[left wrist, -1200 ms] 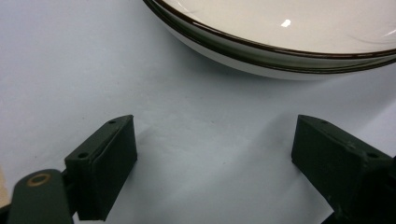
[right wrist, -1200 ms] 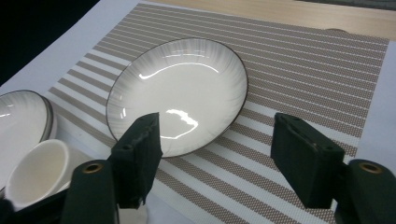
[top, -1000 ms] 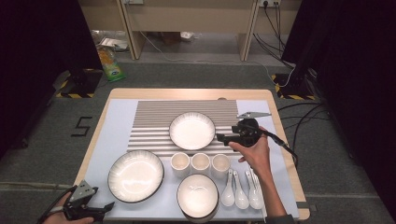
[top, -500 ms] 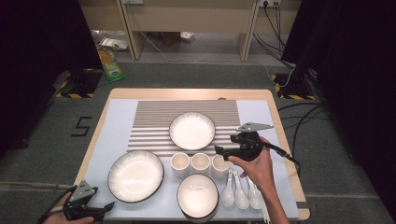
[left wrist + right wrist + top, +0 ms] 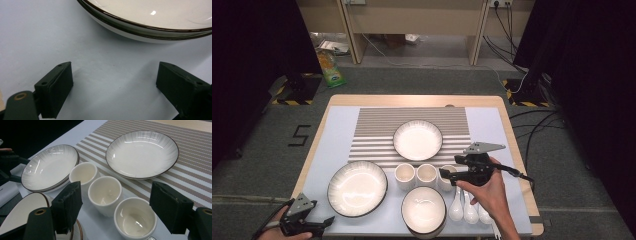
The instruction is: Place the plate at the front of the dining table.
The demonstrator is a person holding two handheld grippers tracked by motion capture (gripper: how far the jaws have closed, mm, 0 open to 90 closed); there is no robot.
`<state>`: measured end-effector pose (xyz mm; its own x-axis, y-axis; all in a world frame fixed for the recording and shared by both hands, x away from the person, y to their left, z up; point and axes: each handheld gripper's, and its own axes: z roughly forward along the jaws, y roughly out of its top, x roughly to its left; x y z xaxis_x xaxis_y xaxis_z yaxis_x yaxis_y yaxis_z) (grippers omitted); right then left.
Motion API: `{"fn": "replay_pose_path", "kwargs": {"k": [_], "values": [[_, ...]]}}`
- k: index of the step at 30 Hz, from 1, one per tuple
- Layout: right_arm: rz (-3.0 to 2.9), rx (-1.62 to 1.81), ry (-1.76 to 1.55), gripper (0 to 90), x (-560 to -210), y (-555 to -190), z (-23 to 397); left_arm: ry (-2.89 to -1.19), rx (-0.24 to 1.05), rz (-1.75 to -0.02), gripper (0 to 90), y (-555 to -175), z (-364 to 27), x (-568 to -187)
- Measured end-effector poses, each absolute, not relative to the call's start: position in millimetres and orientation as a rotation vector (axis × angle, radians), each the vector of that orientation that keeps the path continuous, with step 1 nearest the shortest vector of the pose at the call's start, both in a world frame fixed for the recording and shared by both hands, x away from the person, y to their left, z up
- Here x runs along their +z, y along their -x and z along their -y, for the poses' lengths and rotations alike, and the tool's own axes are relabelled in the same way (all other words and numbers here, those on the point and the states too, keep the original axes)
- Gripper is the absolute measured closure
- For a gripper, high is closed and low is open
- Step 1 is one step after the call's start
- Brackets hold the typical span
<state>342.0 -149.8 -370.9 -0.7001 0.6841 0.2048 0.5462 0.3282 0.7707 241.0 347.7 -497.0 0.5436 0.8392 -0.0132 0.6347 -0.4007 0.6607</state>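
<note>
Hovering wide open, empty, right gripper (image 5: 443, 174) over the 3 o'clock cup (image 5: 446, 178) of three; three spoons (image 5: 470, 209) at 6.

Right gripper (image 5: 446, 176) hovers with jaws apart; left gripper (image 5: 328, 223) likewise gapes.

Right gripper (image 5: 445, 174), jaws wide apart, over nearest small cream ceramic cup (image 5: 135, 220); second cream cup (image 5: 105, 193) just beside it, tight gap. Three white ceramic spoons (image 5: 469, 209) close behind. Dark-rimmed white bowl (image 5: 424, 210) crowds the near side. Bare pale-blue mat (image 5: 50, 37) around left gripper (image 5: 113, 86); large dark-rimmed white plate (image 5: 155, 17) ahead.
</note>
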Motion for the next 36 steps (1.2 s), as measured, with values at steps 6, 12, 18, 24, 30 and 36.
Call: {"fn": "replay_pose_path", "kwargs": {"k": [6, 12, 18, 24, 30, 36], "values": [[-2.438, 1.311, -1.112, 26.1, -370.3, -333.8, 148.9, -2.165, 0.43, -1.185, 12.5, -241.1, -347.6, -497.0], [-2.446, 1.297, -1.078, 26.2, -366.7, -326.3, 145.2, -2.163, 0.426, -1.188, 12.5, -241.4, -347.5, -497.0], [-2.464, 1.317, -1.058, 26.3, -365.3, -317.8, 138.2, -2.167, 0.424, -1.194, 12.4, -241.6, -346.9, -496.4], [-2.48, 1.33, -1.04, 26.8, -369.2, -311.9, 134.2, -2.167, 0.419, -1.2, 12.2, -241.9, -346.6, -496.2], [-2.492, 1.332, -1.028, 27.0, -369.8, -306.3, 131.1, -2.166, 0.42, -1.202, 12.1, -241.9, -346.3, -496.3], [-2.512, 1.302, -0.968, 27.1, -368.3, -296.6, 119.8, -2.163, 0.424, -1.201, 12.0, -241.7, -346.3, -496.6]]}}
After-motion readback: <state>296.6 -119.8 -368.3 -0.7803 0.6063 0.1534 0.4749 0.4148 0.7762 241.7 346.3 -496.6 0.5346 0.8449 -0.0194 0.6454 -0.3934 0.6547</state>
